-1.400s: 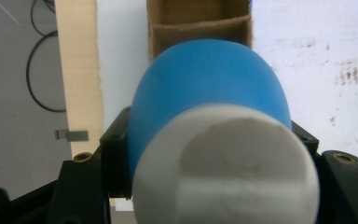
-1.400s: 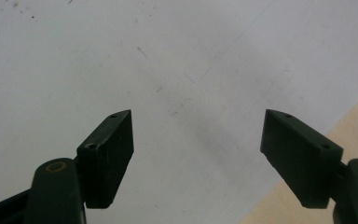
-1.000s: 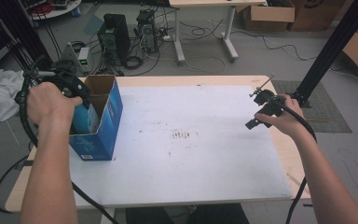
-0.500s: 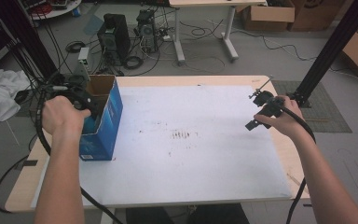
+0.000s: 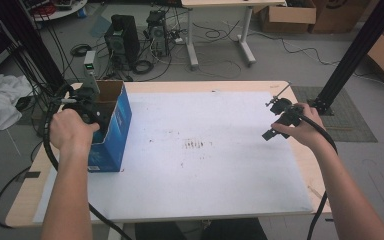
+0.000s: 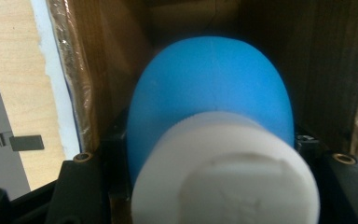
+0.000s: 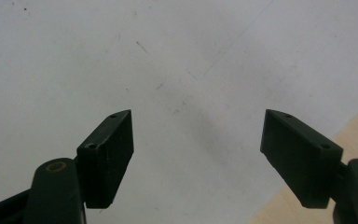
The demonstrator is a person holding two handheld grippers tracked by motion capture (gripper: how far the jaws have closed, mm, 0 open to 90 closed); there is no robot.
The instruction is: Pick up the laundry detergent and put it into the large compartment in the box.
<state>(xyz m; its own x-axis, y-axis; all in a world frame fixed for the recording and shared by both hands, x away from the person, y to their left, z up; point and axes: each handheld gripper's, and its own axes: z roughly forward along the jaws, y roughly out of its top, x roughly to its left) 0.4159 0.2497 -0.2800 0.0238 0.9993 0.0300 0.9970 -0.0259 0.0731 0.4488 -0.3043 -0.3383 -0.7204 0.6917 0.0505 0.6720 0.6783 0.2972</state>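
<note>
Left claw (image 5: 91,107) now reaching down inside open blue cardboard box (image 5: 111,131), having moved in from box edge. Clenching blue plastic bottle with white cap (image 6: 214,140), bottle sitting inside box. Right claw (image 7: 198,156) hanging released over white surface (image 5: 220,165).

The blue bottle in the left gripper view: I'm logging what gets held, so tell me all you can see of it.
The blue bottle has a smooth, rounded, matte plastic-looking body and a white ribbed cap facing the camera. It sits between the left gripper's black jaws, body pointing into the brown cardboard box. Its far end is hidden.
</note>
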